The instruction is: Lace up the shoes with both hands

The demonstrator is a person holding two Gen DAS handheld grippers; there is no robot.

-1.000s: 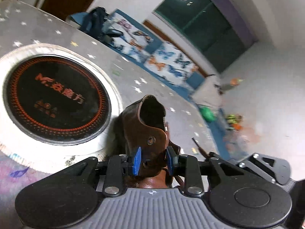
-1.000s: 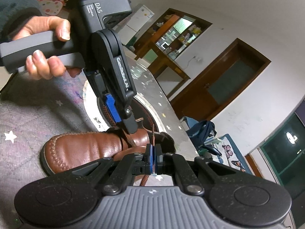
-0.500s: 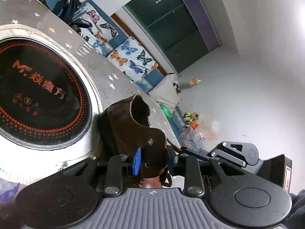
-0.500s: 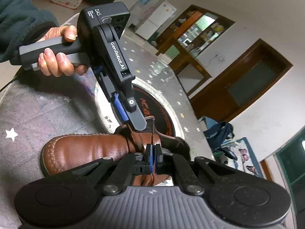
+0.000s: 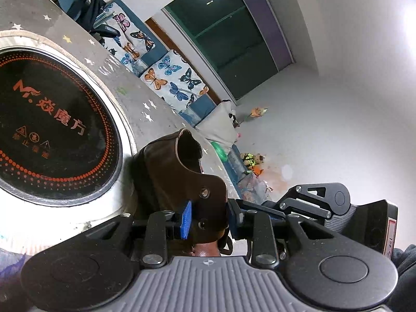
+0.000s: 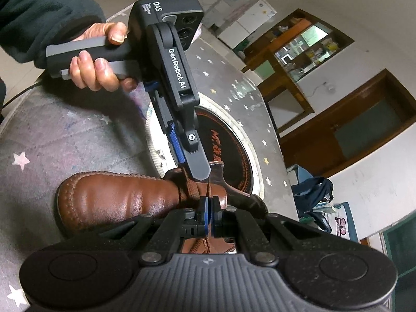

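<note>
**Both grippers on the shoe, lace pinched on the right**

So here's where we were. The brown leather shoe (image 6: 117, 197) sat on the grey star-print table cover (image 6: 65, 140), toe pointing to the left of the right wrist view, heel end right up against the round black cooktop (image 5: 52, 130) with the orange lettering.

We had the left gripper (image 5: 208, 217) clamped on the eyelet flap (image 5: 205, 202) of the shoe, its blue pads pressing the leather from both sides, with one metal eyelet showing just above the pads and another between them. From the right wrist view that same gripper came down steeply onto the top of the shoe, with our left hand (image 6: 98, 59) wrapped around its handle and a dark green sleeve (image 6: 39, 13) behind it.

The right gripper (image 6: 209, 214) was squeezed fully together over the middle of the shoe, and a thin brown lace (image 6: 208, 189) ran up from between its pads. More lace crossed the tongue just beside it.

In the background we could see a butterfly-print sofa (image 5: 166, 78).
</note>
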